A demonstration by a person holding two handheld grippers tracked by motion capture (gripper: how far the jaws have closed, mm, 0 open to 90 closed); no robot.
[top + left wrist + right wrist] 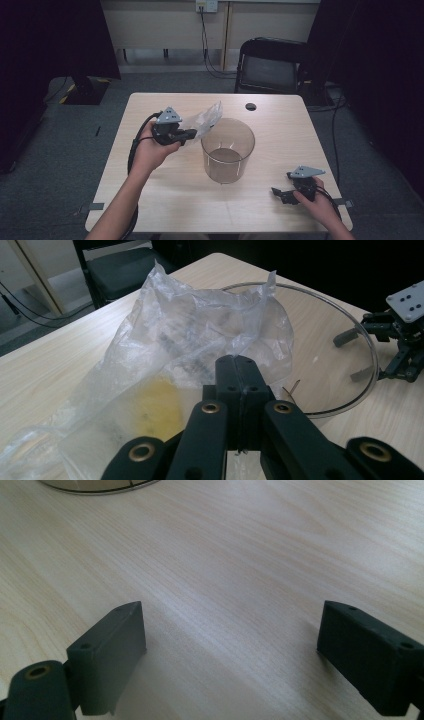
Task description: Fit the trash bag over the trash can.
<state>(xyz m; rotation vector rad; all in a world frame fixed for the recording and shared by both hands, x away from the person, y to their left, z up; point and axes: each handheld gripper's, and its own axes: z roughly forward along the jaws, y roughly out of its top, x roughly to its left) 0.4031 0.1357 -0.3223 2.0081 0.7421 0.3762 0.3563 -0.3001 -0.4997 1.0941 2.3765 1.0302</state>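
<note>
Holding the clear plastic bag point(202, 121) by its lower edge, I have it lifted off the table point(150, 200), crumpled and standing up and away from my left gripper point(189, 134), with its free end leaning out toward the near-left rim of the clear round bin point(228, 150). In the left gripper view the bag point(190, 335) fans out ahead of the jaws, which are pressed together on a fold of the film; something yellowish shows through it low down, too blurred to name. What the coming move turns on, as I judge it: the bag's long axis runs from the pinch up toward the bin's open mouth, just beside the rim and not yet over it, so the carry goes to the right in the high view. My left hand is far the nearer one. The right gripper point(281, 194) rests low on the table, well apart to the bin's right, jaws spread wide with bare wood point(240, 580) between them.
</note>
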